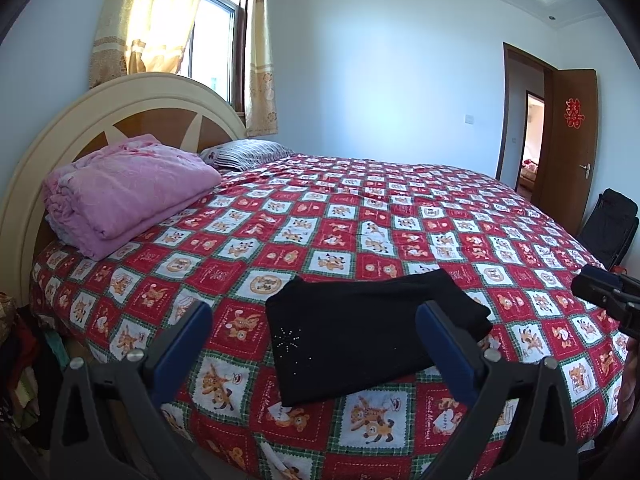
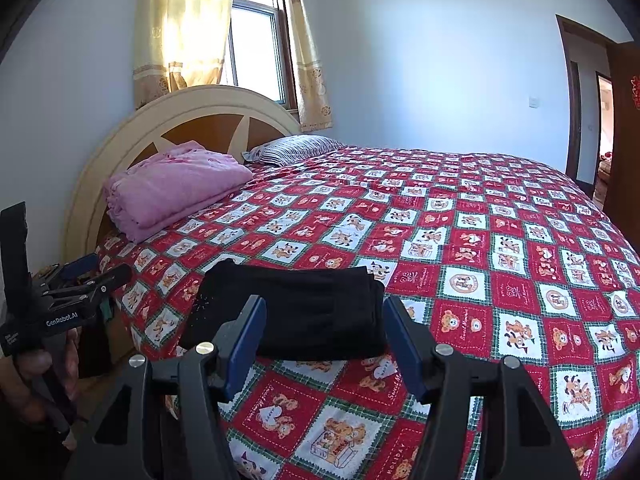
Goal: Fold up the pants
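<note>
Now both tools hang in the air at the near edge of the bed, and neither one has anything between its blue pads. The left gripper [image 1: 314, 344] stands wide apart, its blue-padded fingers [image 1: 438, 340] on either side of my view of the cloth but above it, not touching. The right gripper [image 2: 324, 338] is also spread, a bit less wide, and its blue pads [image 2: 246, 344] are equally bare. In the right view I also see a hand [image 2: 36, 364] around the black handle of the left tool.

Just beyond the fingertips lie the black fabric pants [image 1: 368, 328], already folded into a compact, thick rectangle with several layers stacked at its right end. A few small shiny dots show on the near left part. The bundle rests flat on the red, white and green checked bedspread with cartoon bears [image 1: 360, 216], near the front edge, which is easy to reach for someone standing there.

I judge that the folding is finished or almost so: the grippers are free because the bundle keeps its shape alone.

Farther away, a folded pink blanket [image 1: 128, 188] and a striped pillow [image 1: 248, 152] sit by the cream and brown wooden headboard [image 1: 120, 100], well apart from the pants.
</note>
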### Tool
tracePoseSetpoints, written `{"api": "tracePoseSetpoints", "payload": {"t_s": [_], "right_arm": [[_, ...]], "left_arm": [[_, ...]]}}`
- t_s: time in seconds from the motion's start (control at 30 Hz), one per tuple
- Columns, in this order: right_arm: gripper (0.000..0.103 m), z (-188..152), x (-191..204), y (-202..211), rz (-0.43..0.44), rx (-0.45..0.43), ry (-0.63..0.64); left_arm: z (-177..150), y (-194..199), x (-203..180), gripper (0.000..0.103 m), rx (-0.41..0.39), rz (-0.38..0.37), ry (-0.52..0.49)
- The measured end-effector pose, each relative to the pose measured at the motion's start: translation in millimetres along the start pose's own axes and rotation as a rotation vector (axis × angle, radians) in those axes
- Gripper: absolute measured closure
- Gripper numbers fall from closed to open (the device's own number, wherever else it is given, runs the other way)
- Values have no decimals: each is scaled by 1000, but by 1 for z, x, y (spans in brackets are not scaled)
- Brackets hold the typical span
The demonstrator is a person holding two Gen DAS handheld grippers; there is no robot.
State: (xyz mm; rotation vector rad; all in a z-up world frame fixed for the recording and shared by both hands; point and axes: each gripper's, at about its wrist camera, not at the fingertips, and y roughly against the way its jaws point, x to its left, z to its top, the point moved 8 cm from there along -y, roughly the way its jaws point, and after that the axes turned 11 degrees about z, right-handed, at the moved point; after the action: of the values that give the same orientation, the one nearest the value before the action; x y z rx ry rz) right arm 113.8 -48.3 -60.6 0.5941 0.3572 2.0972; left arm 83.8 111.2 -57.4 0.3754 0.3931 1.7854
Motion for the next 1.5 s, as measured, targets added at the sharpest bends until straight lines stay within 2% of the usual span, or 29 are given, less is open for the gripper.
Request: {"api": "tracePoseSetpoints", "payload": {"t_s": [1.5], "right_arm": [[41,-2,9,-6,11,7,31]], "left_arm": [[-6,-9,2,0,29,23,-28]]}}
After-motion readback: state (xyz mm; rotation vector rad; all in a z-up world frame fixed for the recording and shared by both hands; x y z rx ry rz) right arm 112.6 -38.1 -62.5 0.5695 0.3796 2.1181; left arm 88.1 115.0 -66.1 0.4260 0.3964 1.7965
